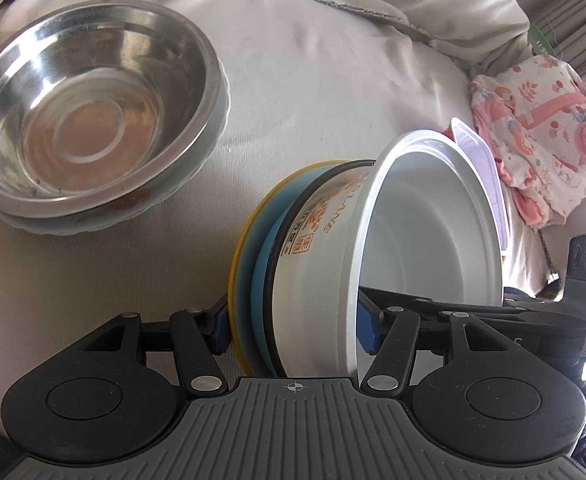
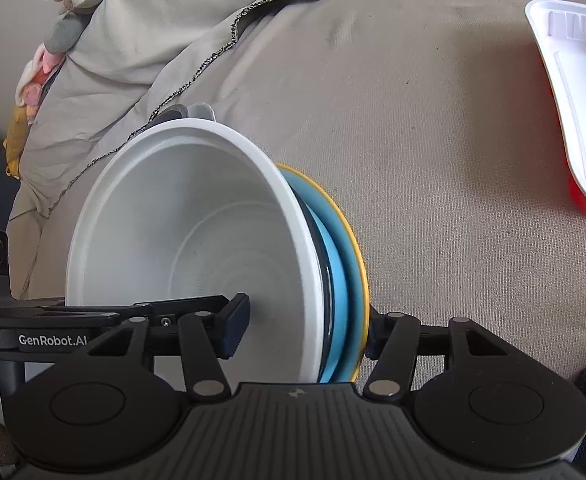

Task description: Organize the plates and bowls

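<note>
Both grippers are on the same nested stack here, tipped on its side over the grey fabric-covered cushion (image 2: 433, 128). The stack is a white paper bowl with orange lettering (image 1: 325, 240), then a black-rimmed bowl (image 1: 271, 248), a light blue plastic plate (image 1: 259, 264) and a yellow-rimmed plate (image 1: 237, 248) behind it. The left gripper (image 1: 293, 320) is clamped across the stack, one blue pad at the yellow plate's back, the other inside the white bowl's mouth. The right gripper (image 2: 307, 328) is closed on it the same way from the opposite side, one dark pad inside the bowl, the other finger behind the plates. The stack's axis runs level, straight between each pair of fingers, with the mouth facing the robot's right in the left view. The stainless steel bowl (image 1: 89, 108) sits nested on a pale scalloped dish (image 1: 213, 136) toward the cushion's far left, on the left gripper's side. My read: the stack has to be righted before it goes anywhere.
</note>
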Demonstrator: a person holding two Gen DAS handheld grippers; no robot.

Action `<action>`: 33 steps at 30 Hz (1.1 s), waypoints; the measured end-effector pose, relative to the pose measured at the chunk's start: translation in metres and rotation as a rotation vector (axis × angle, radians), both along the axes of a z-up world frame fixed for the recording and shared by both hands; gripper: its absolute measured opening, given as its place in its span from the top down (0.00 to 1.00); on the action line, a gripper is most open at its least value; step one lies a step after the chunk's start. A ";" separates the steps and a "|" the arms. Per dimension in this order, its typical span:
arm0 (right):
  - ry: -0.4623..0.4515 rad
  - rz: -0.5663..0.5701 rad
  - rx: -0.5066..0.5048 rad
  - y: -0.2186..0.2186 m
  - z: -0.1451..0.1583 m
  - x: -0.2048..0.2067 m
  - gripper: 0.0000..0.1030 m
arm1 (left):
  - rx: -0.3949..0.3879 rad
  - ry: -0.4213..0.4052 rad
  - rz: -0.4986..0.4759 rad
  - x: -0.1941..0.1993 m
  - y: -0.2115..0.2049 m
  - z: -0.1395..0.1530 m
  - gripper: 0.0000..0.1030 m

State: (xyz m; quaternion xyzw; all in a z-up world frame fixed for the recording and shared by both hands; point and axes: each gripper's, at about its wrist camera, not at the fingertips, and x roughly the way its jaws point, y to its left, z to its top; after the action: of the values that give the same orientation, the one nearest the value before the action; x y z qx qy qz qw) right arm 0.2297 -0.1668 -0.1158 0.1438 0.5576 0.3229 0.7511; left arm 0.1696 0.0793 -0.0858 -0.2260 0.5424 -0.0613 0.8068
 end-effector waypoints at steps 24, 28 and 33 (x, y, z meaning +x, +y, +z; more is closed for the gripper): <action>0.006 0.000 -0.077 0.015 0.035 0.013 0.44 | -0.083 -0.070 0.011 0.005 0.020 0.030 0.40; -0.090 0.038 -0.087 0.035 0.082 0.027 0.41 | -0.087 -0.208 0.050 0.008 0.050 0.073 0.40; -0.137 0.102 -0.015 0.086 0.115 0.052 0.39 | -0.028 -0.297 0.134 0.005 0.101 0.091 0.40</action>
State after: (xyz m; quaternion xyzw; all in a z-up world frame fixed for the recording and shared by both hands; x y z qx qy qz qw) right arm 0.2822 -0.0808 -0.0004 0.0871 0.5138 0.3657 0.7711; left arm 0.1747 0.1801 0.0050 -0.2614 0.3999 -0.0475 0.8772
